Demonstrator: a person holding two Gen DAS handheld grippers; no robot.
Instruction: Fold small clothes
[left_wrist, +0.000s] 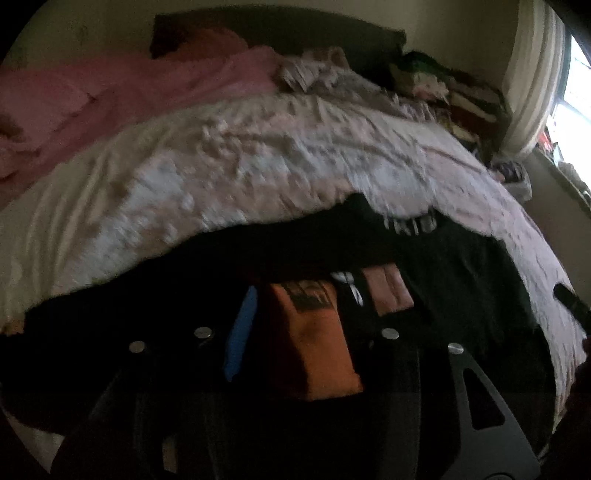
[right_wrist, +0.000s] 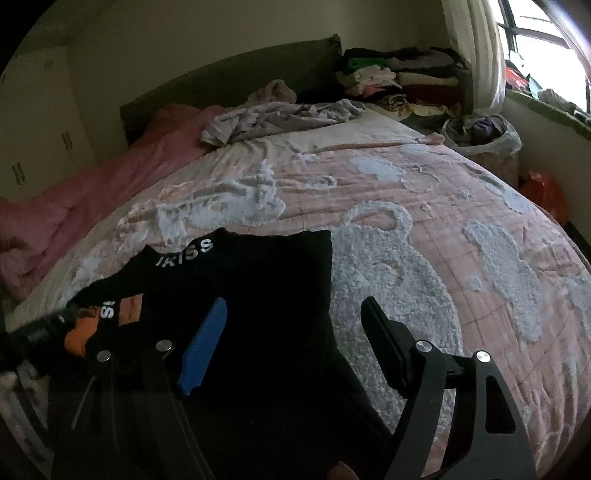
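Looking out of the right wrist view: right gripper (right_wrist: 291, 343) standing released, one ribbed blue pad (right_wrist: 203, 347) at 9 o'clock and one black pad (right_wrist: 384, 350) at 3 o'clock, wide apart, hovering over the black garment (right_wrist: 258, 295). Lying flat at the near edge of the bed, at 7 o'clock, that garment showing two white prints, "IKISS" on a band and a fragment lower down, beside orange patches. Spreading beyond it, a pink quilted bedspread (right_wrist: 424, 206) with raised, nubbly white tufted figures. Farther off, at 12 o'clock, one crumpled grey cloth (right_wrist: 273, 118), then a stack of folded clothes (right_wrist: 399, 81) against the dark headboard (right_wrist: 229, 85), with a pale curtain (right_wrist: 480, 48) and a bright window at 1 o'clock. Showing sharply only here, all of that.

Looking out of the left wrist view, blurred and dim: left gripper (left_wrist: 295, 332) pressing close into the black garment (left_wrist: 461, 269), a blue pad edge at 9 o'clock, an orange patch (left_wrist: 314, 343) filling the gap; cannot tell whether clenched or released. Showing here too, at 10 o'clock, a smooth pink blanket (left_wrist: 110, 99), plus the other tool's dark tip (left_wrist: 570, 302) at 3 o'clock.
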